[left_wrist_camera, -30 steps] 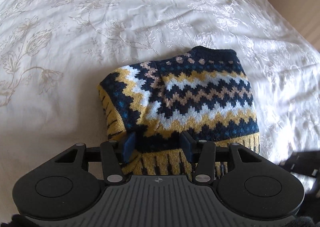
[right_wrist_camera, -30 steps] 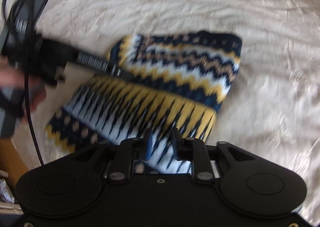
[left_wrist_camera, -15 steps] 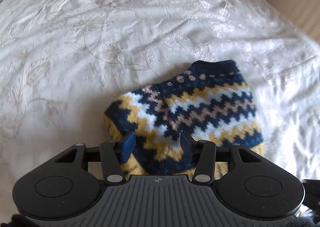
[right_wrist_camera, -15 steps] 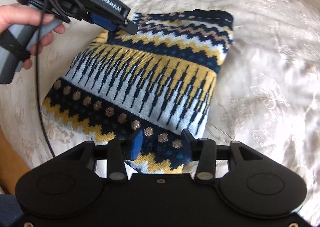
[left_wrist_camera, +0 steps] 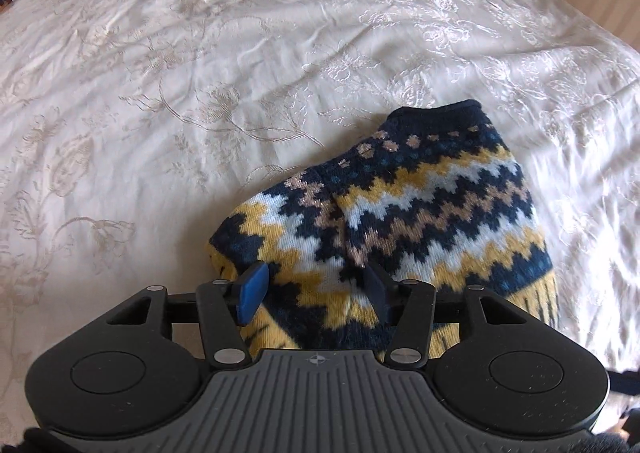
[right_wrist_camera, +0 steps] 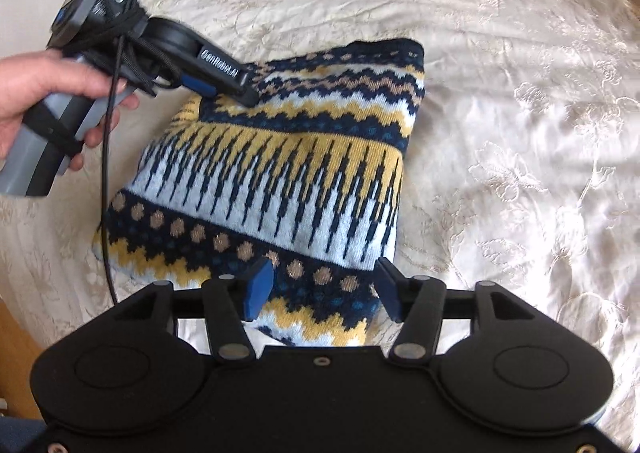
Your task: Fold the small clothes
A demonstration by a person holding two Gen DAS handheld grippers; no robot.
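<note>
Clearly we start with the cream bedspread embroidered with pale flowers (left_wrist_camera: 248, 65), which fills both views and bears everything else. On it lies the small knitted jumper in navy, mustard, white and tan zigzag bands (right_wrist_camera: 288, 173), already folded into a compact block near our edge of the bed.

Our left gripper (right_wrist_camera: 224, 87), held in a bare hand (right_wrist_camera: 52, 93) by its grey handle, reaches onto the far left corner of the jumper. Its jaws stand apart with knit between them; from its own camera we cannot tell for sure whether the pads bite or merely rest on the wool.

Our right gripper (right_wrist_camera: 320, 289) hovers over the near hem. Its jaws have just been opening, and the pads stand clear of the fabric on both sides, so nothing is held there.

What worries us is the thick springy knit: with the right side let go, the top layer may creep open. If the left gripper lifts away while a blue pad (left_wrist_camera: 252, 289) snags a loop, it could drag the corner and spoil the fold.
</note>
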